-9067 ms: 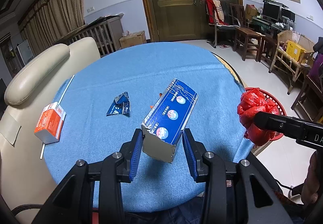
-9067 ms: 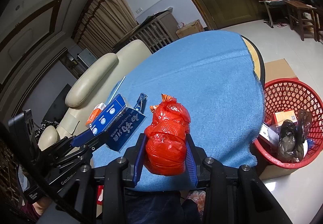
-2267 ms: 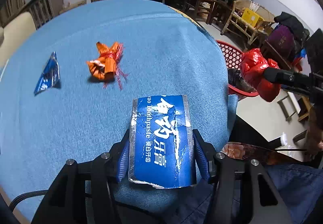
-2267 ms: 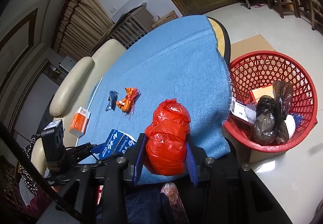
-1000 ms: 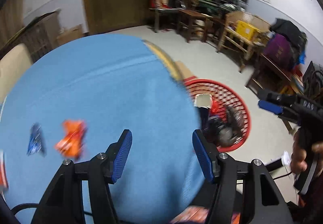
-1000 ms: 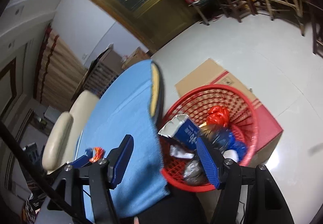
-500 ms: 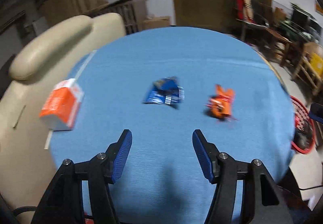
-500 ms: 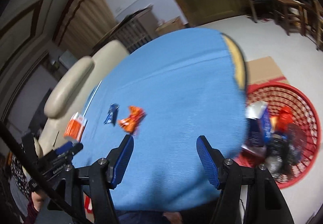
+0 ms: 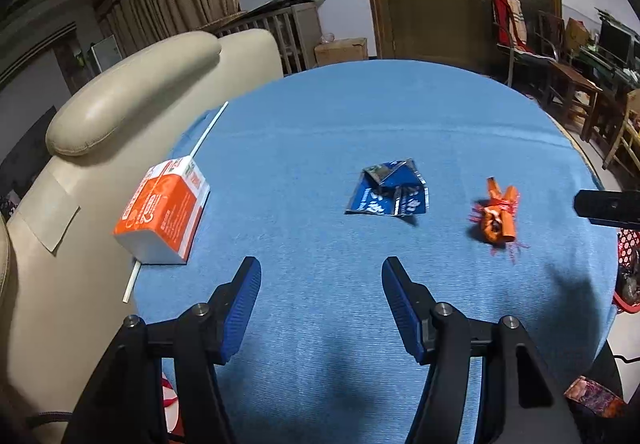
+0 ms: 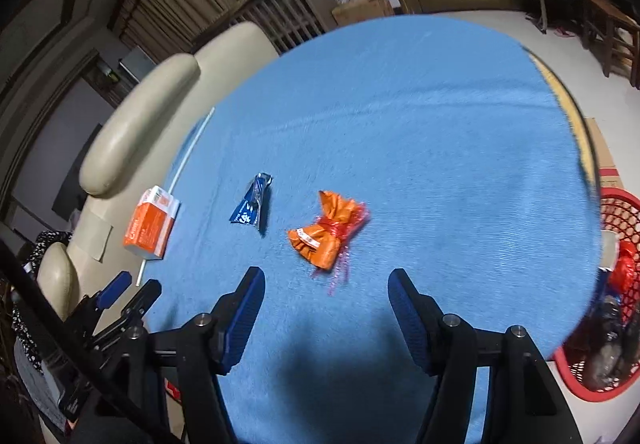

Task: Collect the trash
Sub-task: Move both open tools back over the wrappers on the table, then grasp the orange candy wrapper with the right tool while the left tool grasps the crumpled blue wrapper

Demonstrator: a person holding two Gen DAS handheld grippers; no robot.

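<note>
both claws gape empty: right claw (image 10: 322, 300) just short of orange wrapper (image 10: 327, 234), left claw (image 9: 320, 290) near blue wrapper (image 9: 388, 193).

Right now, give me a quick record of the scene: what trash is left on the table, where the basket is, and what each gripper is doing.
surface: blue tablecloth
trash left: orange carton, white straw, blue wrapper, orange wrapper
basket: red basket, off the table's right edge, holding trash
left gripper: open, empty
right gripper: open, empty
</note>
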